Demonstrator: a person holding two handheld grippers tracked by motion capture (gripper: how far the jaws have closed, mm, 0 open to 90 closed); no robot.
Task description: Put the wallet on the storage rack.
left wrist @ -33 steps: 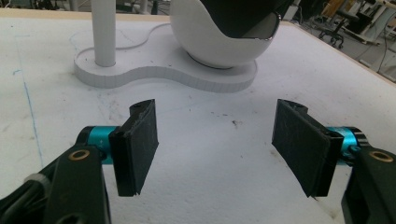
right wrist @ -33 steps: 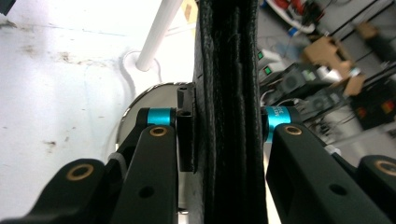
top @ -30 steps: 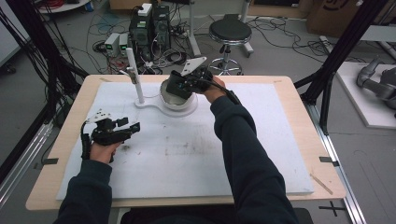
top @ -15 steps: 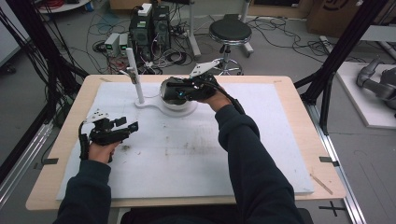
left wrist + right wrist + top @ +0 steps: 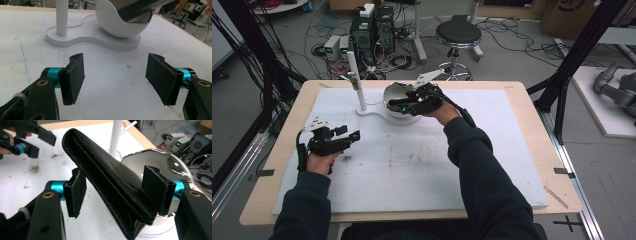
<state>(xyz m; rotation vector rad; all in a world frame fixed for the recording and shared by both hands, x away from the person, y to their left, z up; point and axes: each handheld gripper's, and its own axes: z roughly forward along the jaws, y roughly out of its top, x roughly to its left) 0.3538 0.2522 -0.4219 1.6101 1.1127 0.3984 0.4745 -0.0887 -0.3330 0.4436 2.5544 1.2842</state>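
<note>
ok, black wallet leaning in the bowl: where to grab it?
Grip the wallet mid-length across its two broad faces, coming from above the bowl. It is folded thin and leans out past the rim, so the raised half is free; the low end sits inside.

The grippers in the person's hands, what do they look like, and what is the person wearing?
Each gripper is mostly black. The left gripper and the right gripper both have two flat black jaws with rough pads, fixed on shiny turquoise cylinders, with small brass-coloured rings on the arms behind. A grey three-cornered plate sits on top of the right one. The person wears dark long sleeves.
</note>
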